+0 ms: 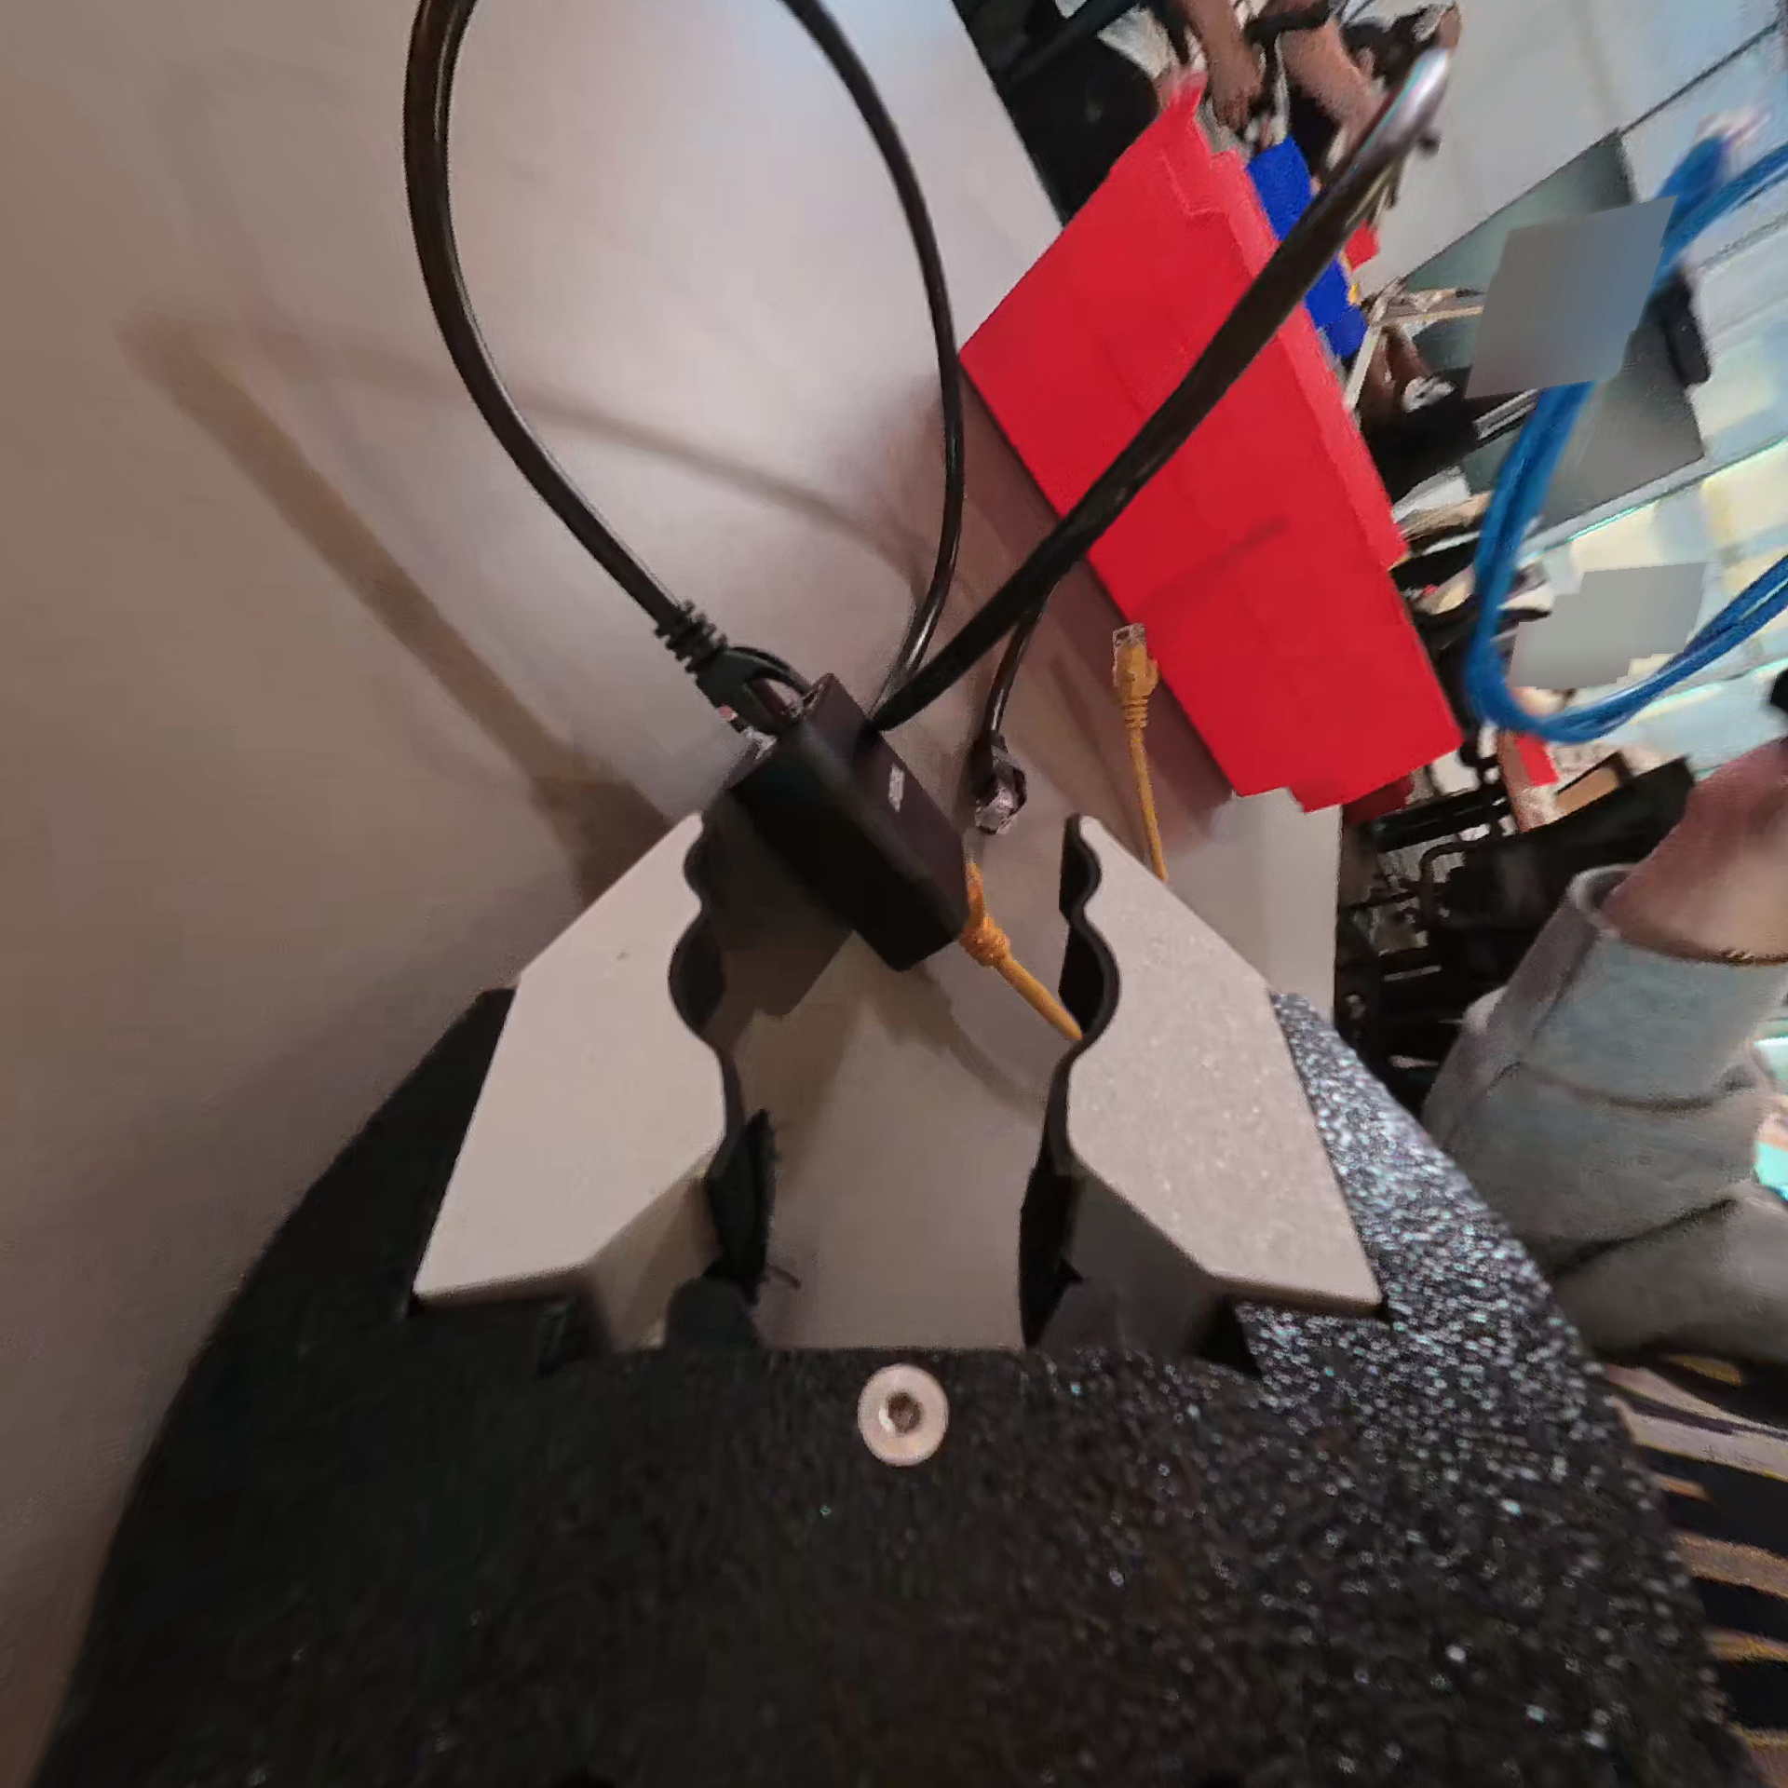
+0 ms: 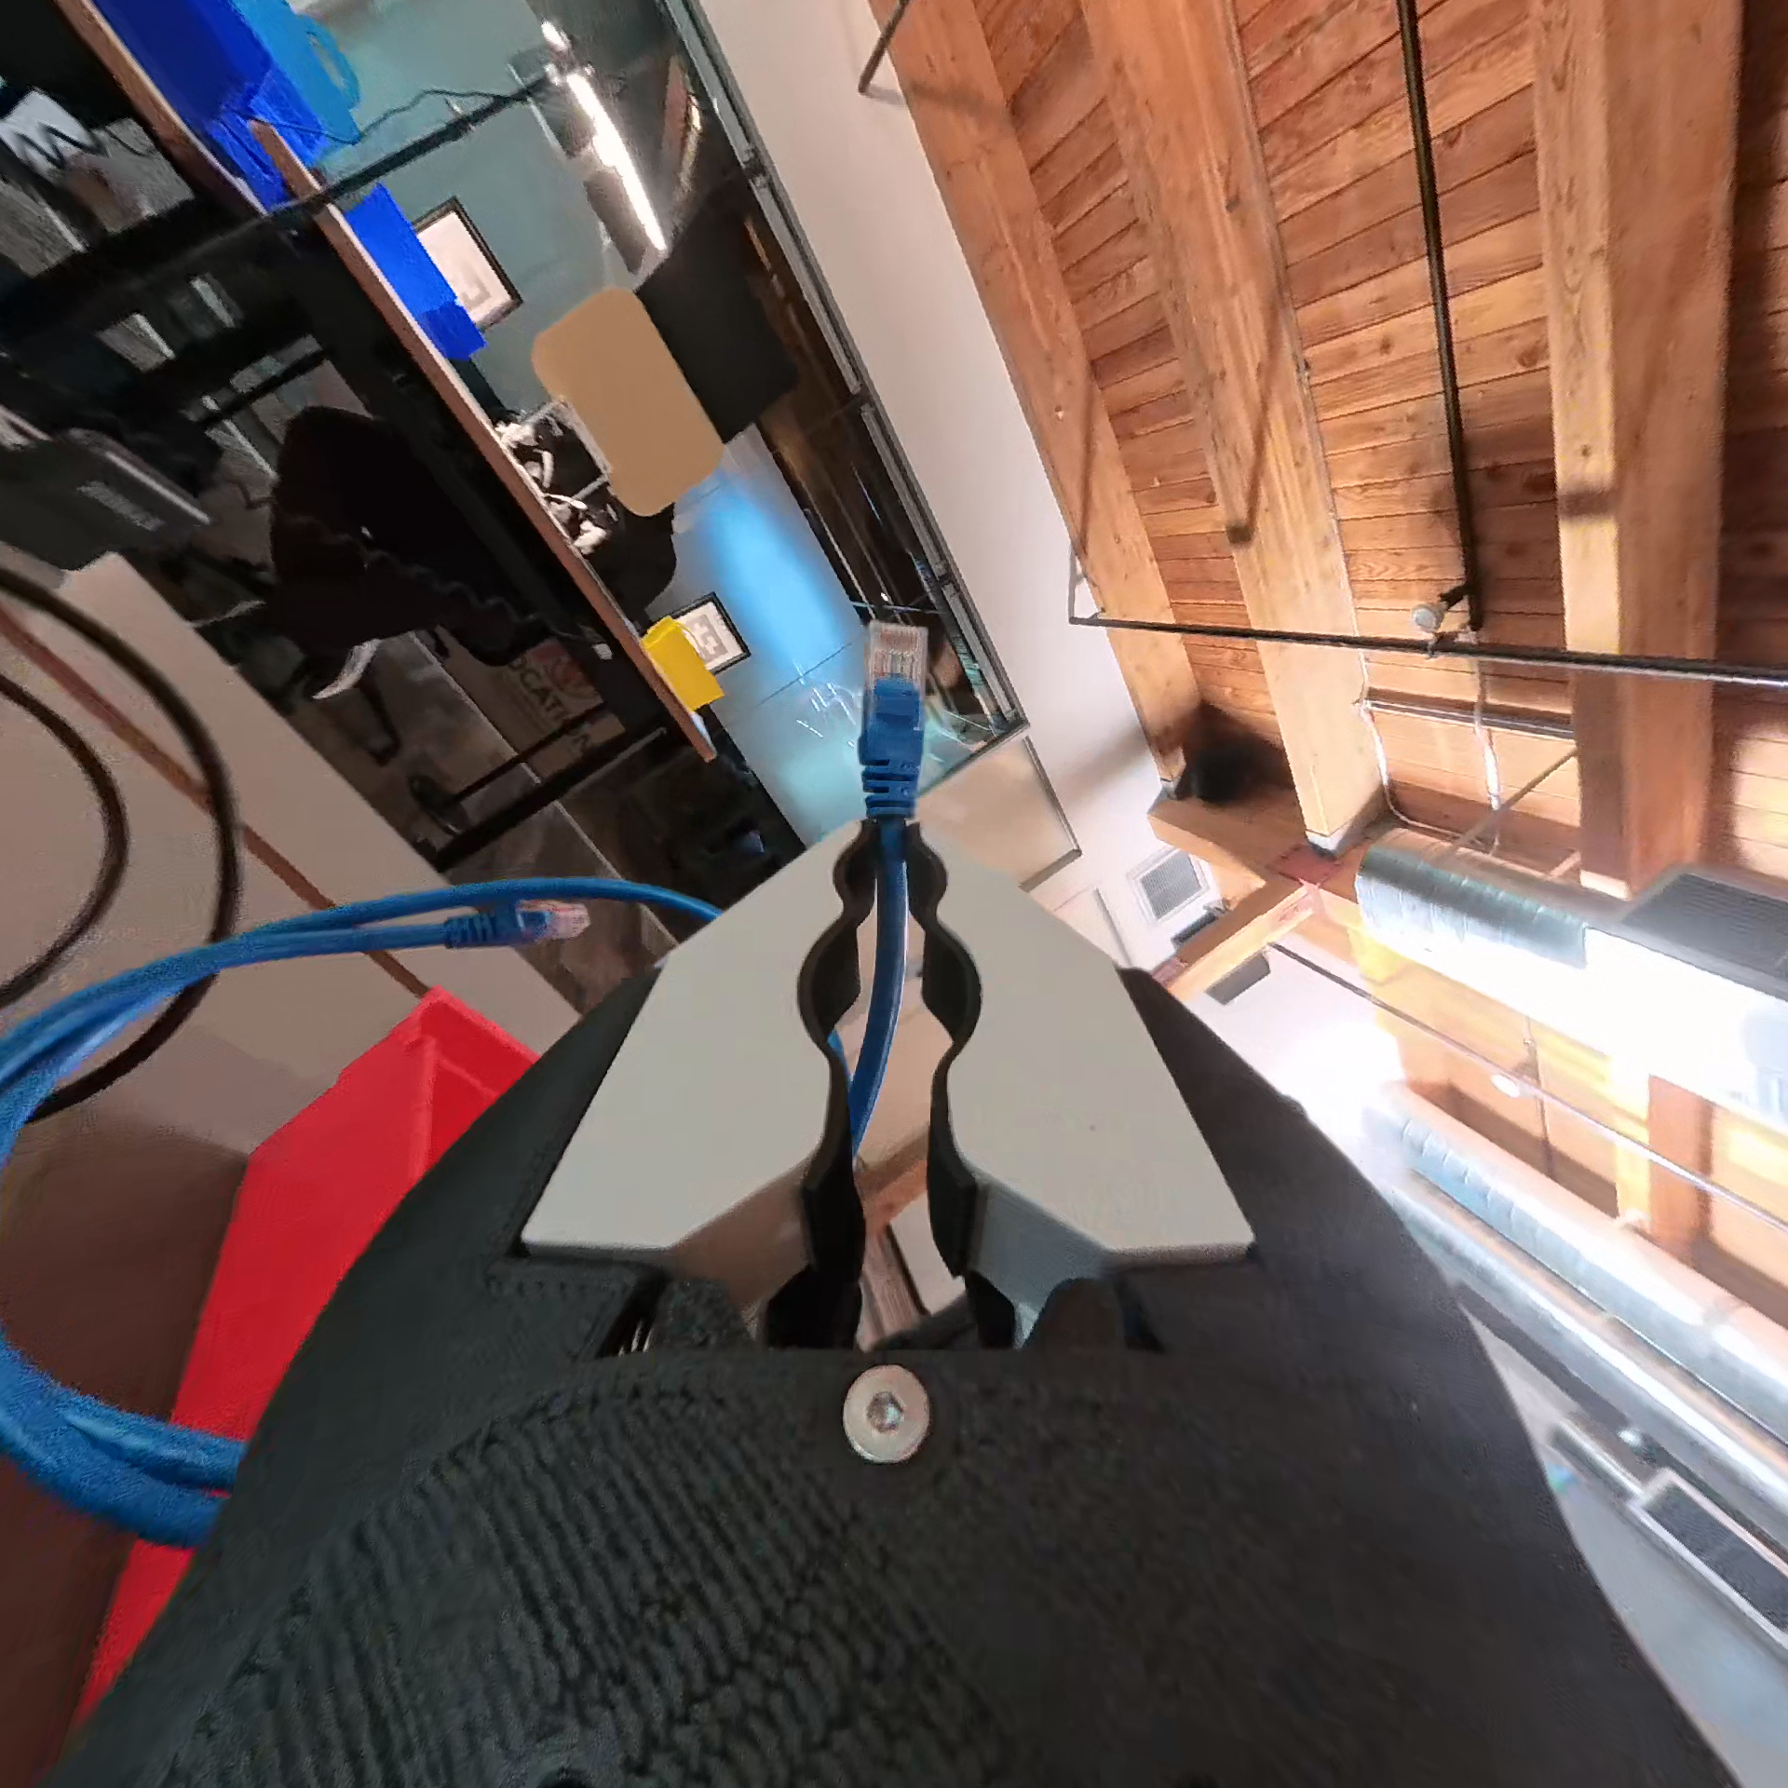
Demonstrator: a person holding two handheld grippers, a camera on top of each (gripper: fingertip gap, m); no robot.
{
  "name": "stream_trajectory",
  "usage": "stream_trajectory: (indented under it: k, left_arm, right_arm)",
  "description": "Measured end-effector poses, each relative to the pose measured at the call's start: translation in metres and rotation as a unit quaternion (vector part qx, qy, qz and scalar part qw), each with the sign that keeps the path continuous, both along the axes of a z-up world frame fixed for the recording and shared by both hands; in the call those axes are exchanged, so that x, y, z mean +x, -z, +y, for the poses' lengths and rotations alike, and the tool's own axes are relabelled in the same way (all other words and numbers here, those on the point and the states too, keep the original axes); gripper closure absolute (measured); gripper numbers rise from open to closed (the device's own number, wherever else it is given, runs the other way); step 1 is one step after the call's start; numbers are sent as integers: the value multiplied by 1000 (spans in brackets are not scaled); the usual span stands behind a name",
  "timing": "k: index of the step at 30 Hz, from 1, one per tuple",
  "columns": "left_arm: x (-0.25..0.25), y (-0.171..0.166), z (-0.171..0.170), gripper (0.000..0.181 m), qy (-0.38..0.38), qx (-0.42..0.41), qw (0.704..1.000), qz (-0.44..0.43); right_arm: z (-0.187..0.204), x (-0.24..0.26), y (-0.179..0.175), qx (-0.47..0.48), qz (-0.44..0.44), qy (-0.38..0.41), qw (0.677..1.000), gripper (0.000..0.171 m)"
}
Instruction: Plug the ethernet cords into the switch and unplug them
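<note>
The left gripper (image 1: 885, 842) is pointing down at the pale table (image 1: 242, 484) with its fingers (image 1: 600, 1045) spread wide and nothing between them. The black switch (image 1: 851, 851) is lying on the table just beyond the left fingertip, partly across the gap. A yellow cord (image 1: 1016, 982) is running out from the switch's near end toward the right finger, and its other plug (image 1: 1132, 668) is lying free farther off, close to the red bin (image 1: 1238, 503). A black cord (image 1: 542, 416) is looping up from the switch's far end across the table, and a loose black plug (image 1: 997, 784) is lying beside the switch, between it and the yellow plug. The red bin is sitting at the table's far right edge. Beyond the edge, a person's grey sleeve (image 1: 1596, 1064) is showing at the right, with blue cable (image 1: 1529, 542) hanging above it.

The right gripper (image 2: 890, 842) is raised off the table and tilted toward the wooden ceiling (image 2: 1355, 387). Its fingers (image 2: 735, 1045) are clenching a blue cord (image 2: 885, 968) just behind the boot, and the plug (image 2: 895, 668) is sticking out past the tips in mid-air, well apart from the switch. The rest of the blue cord is trailing in loops to the left over the red bin (image 2: 319, 1209), with its second plug (image 2: 542, 919) hanging free. Shelving (image 2: 290, 290) is standing in the background.
</note>
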State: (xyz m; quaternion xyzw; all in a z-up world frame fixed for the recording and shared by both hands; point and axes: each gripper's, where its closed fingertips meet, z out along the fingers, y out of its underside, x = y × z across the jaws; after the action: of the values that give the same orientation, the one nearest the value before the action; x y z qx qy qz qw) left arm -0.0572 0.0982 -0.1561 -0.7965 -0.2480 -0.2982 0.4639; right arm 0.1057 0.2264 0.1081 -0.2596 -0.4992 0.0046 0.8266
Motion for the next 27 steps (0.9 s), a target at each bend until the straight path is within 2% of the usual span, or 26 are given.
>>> stream_trajectory:
  k: [9, 13, 18, 21, 23, 27]
  left_arm:
    - [0, 6, 16, 141, -3, -5, 1000, -14]
    - [3, 5, 24, 145, 4, 13, 1000, -4]
    - [4, -11, 21, 150, 21, 46, 991, 124]
    - [0, -35, 13, 152, 17, 80, 969, 232]
    - [-4, -51, 5, 152, 16, 97, 941, 323]
    - [-11, -85, -15, 156, -10, 132, 855, 501]
  right_arm:
    - [-22, -17, 56, -32, -37, -41, 998, 168]
    - [-40, -31, 77, -28, -76, -63, 995, 168]
    - [-67, -50, 110, -35, -156, -110, 981, 168]
    - [-81, -62, 133, -62, -211, -137, 966, 168]
    - [-92, -69, 144, -83, -235, -151, 957, 168]
    - [-119, -75, 144, -111, -249, -180, 945, 168]
